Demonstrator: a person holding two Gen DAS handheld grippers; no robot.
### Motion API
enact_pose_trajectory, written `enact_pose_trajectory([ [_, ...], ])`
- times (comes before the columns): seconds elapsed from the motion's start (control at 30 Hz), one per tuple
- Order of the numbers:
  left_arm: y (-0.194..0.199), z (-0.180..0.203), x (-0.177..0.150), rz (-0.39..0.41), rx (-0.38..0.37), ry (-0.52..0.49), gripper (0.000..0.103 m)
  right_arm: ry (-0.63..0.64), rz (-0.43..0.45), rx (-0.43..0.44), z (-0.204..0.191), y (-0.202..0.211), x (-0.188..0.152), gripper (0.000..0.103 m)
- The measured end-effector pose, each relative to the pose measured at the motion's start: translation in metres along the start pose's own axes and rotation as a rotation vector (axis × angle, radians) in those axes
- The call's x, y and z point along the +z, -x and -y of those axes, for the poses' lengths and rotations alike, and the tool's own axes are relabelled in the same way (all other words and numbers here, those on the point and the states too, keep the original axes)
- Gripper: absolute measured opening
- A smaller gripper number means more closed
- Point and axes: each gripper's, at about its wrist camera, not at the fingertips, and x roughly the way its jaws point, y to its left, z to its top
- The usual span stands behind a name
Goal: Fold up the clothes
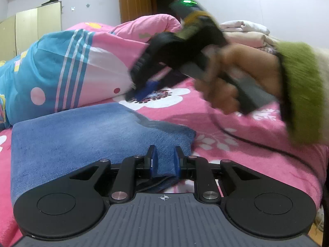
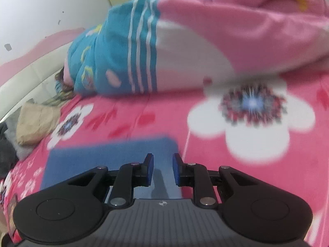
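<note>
Two tongs: one in each hand, over a bed.
Left tongs (image 1: 165, 160): narrow, blue pads pinching the near edge of the folded blue towel (image 1: 86, 135).
Towel place: flat on the pink floral bedspread (image 1: 236, 119), at the near side of the bed.
Right tongs (image 2: 162, 168): jaws opening, nothing between them, above the towel's far part.
Right hand (image 1: 236, 76): blurred, green fuzzy cuff (image 1: 298, 90).
Behind: rolled pink and teal quilt (image 1: 67, 68), open wooden door (image 1: 135, 2).

Plain blue towel (image 1: 82, 135) on a pink bedspread (image 1: 226, 111) with white flowers; pink-and-teal striped quilt (image 1: 67, 68).
</note>
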Motion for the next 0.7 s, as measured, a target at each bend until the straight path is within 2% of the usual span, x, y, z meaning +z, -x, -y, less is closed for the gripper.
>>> enact_pose_trajectory([
  [0.13,0.000,0.000,0.000,0.002,0.002,-0.002,0.017,0.016,-0.110,0.014,0.004,-0.056,0.002,0.022],
  [0.2,0.000,0.000,0.000,0.002,0.003,-0.002,0.017,0.026,-0.123,0.008,0.003,-0.064,0.003,0.022],
  [0.3,-0.001,-0.001,0.000,0.003,0.004,-0.003,0.017,0.027,-0.098,-0.023,-0.002,-0.043,0.011,0.022],
  [0.4,-0.001,-0.001,0.000,0.004,0.002,-0.001,0.017,0.009,-0.044,-0.001,-0.002,0.001,0.008,0.022],
  [0.57,-0.001,-0.002,0.000,0.005,-0.001,0.003,0.017,0.017,-0.035,0.010,-0.010,0.061,-0.029,0.022],
  [0.67,-0.002,0.000,0.001,-0.001,0.004,-0.006,0.017,-0.048,-0.101,0.001,-0.003,0.058,-0.064,0.022],
  [0.7,-0.002,0.001,0.000,-0.007,0.006,-0.011,0.018,-0.071,-0.099,0.005,0.000,0.057,-0.074,0.022],
])
